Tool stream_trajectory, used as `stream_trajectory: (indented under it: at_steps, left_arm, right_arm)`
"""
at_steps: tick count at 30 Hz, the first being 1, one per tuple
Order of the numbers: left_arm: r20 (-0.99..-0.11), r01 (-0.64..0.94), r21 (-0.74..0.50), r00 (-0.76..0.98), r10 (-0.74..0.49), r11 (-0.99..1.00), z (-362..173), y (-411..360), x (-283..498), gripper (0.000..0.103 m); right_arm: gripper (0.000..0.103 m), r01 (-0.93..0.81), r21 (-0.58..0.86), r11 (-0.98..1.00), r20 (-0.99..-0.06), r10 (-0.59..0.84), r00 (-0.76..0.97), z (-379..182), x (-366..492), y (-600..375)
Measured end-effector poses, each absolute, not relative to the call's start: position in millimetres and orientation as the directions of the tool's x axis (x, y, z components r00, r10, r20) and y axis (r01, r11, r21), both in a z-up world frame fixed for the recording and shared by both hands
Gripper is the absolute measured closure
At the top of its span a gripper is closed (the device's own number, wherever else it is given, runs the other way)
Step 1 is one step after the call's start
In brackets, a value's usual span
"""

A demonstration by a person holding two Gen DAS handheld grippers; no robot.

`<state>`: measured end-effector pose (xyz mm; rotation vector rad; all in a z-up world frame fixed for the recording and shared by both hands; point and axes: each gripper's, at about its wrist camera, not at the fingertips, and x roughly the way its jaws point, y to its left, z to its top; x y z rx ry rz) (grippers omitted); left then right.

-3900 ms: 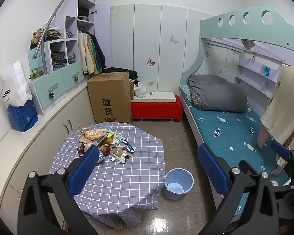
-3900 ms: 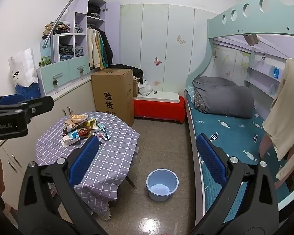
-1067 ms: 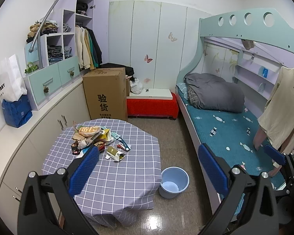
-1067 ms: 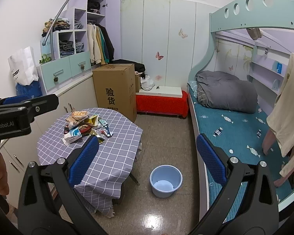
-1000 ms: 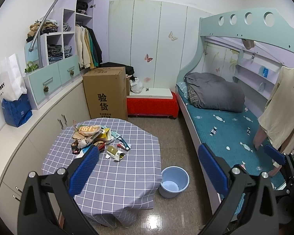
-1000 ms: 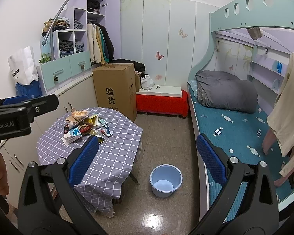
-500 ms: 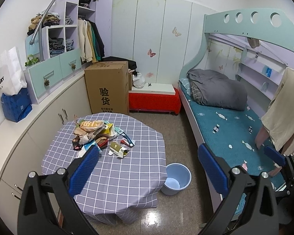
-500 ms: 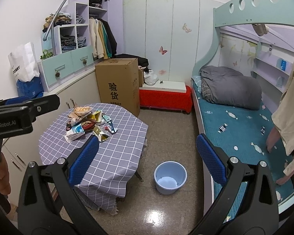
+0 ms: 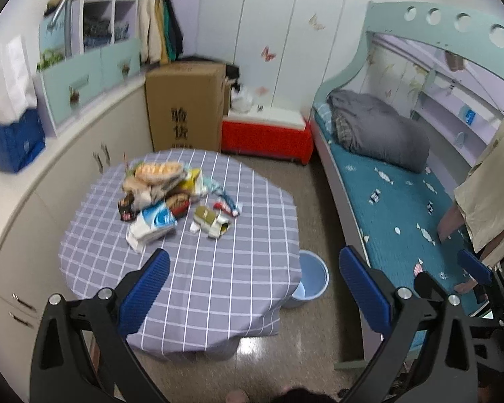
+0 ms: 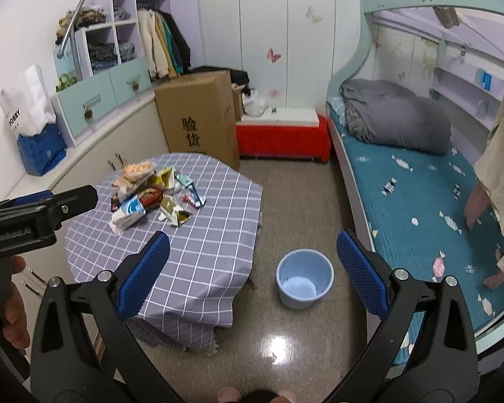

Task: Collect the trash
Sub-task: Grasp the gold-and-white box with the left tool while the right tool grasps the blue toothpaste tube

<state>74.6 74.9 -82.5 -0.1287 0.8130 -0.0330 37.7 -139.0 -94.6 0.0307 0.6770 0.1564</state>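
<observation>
A heap of trash (image 9: 171,194) (image 10: 151,194), wrappers, a white-and-blue packet and small cartons, lies on a round table under a grey checked cloth (image 9: 218,285) (image 10: 211,252). A light blue bucket (image 10: 304,278) (image 9: 310,280) stands on the floor by the table's right side, partly hidden by the cloth in the left wrist view. My left gripper (image 9: 252,288) hangs open above the table's near edge, holding nothing. My right gripper (image 10: 252,265) is open too, high over the floor between table and bucket. The left gripper's body and a hand (image 10: 10,288) show at the right wrist view's left edge.
A tall cardboard box (image 9: 184,107) and a red bench (image 9: 265,134) stand behind the table. White cabinets (image 9: 23,201) run along the left wall. A bunk bed with teal sheet (image 10: 420,194) and grey duvet fills the right side. Glossy floor (image 10: 279,352) lies in front.
Both grippers have moved forward and tipped downward, so table, trash and bucket sit closer and lower in view. The current left wrist view is motion-blurred. Both stay open.
</observation>
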Motion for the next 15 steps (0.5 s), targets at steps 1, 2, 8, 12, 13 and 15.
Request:
stream_trajectory:
  at_steps: [1,2,8,12,13,15]
  left_arm:
    - [-0.737,-0.029,-0.148,0.670,-0.090,0.989,-89.2,80.1,79.9,0.004]
    - [-0.751,-0.039,-0.170,0.653,-0.104,0.985,-96.8,85.5,84.8,0.004]
    - [-0.815,-0.123,-0.243,0.563,-0.134,0.962,-140.8,111.3,118.8,0.004]
    - [-0.850,-0.214,-0.293,0.505,-0.151,0.932,-171.2,130.4,158.3,0.004]
    - [-0.857,-0.233,-0.300,0.493,-0.153,0.925,-177.6,131.4,169.3,0.004]
    - [-0.875,-0.279,-0.302,0.462,-0.148,0.911,-191.1,134.1,193.2,0.004]
  right_arm:
    - [0.006,-0.137,0.076,0.988,-0.630,0.155,0.761,-96.4,41.3,-136.0]
    - [0.006,-0.144,0.073,0.987,-0.641,0.157,0.752,-99.4,47.0,-133.9]
    - [0.006,-0.186,0.090,0.978,-0.708,0.194,0.679,-127.9,98.3,-124.3]
    - [0.006,-0.247,0.100,0.964,-0.739,0.239,0.630,-149.7,146.0,-112.2]
    - [0.006,-0.273,0.103,0.957,-0.750,0.255,0.611,-156.8,165.6,-108.2]
    - [0.006,-0.308,0.103,0.946,-0.768,0.273,0.580,-166.6,195.7,-100.7]
